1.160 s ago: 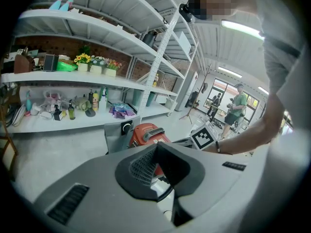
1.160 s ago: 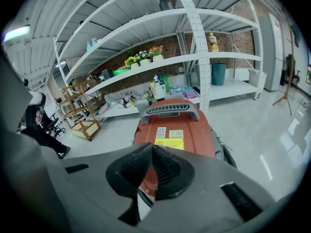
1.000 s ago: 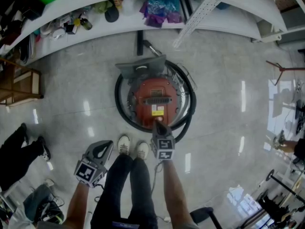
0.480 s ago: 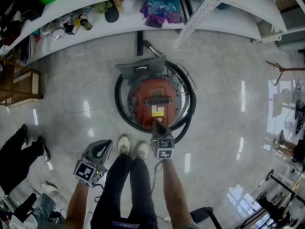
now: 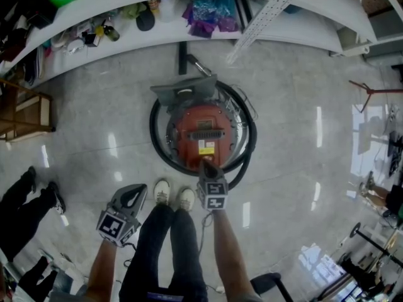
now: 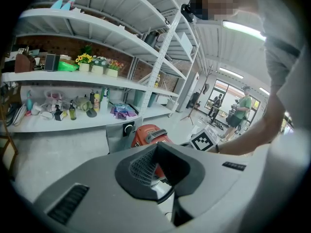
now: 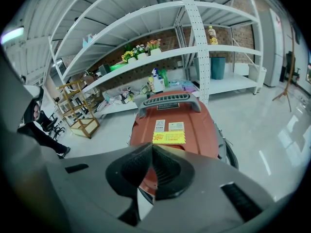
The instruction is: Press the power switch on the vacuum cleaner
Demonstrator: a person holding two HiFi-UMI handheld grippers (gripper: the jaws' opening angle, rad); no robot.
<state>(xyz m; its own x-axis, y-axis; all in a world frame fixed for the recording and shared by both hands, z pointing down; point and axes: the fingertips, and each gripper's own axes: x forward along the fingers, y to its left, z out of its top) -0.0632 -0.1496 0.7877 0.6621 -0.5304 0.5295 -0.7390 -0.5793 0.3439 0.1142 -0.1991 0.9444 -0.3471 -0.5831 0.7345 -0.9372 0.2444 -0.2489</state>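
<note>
The vacuum cleaner (image 5: 203, 134) is a red drum with a black handle (image 5: 208, 133) and a yellow label, standing on the floor with a black hose (image 5: 154, 137) coiled round it. A grey unit (image 5: 186, 92) sits at its far side. I cannot make out a power switch. My right gripper (image 5: 207, 167) is shut with nothing in it, its tips over the drum's near edge; in the right gripper view the gripper (image 7: 152, 150) points at the vacuum's red lid (image 7: 194, 127). My left gripper (image 5: 131, 199) is shut and empty, held low to the left, away from the vacuum (image 6: 148, 132).
A long white shelf (image 5: 126, 36) with bottles and bags curves behind the vacuum. A wooden rack (image 5: 25, 109) stands at left, a bystander's legs (image 5: 25, 197) at lower left, a stand (image 5: 371, 93) at right. My shoes (image 5: 162, 190) are just in front of the hose.
The bystander's legs at lower left have shifted. Both grippers and the vacuum stand almost where they were.
</note>
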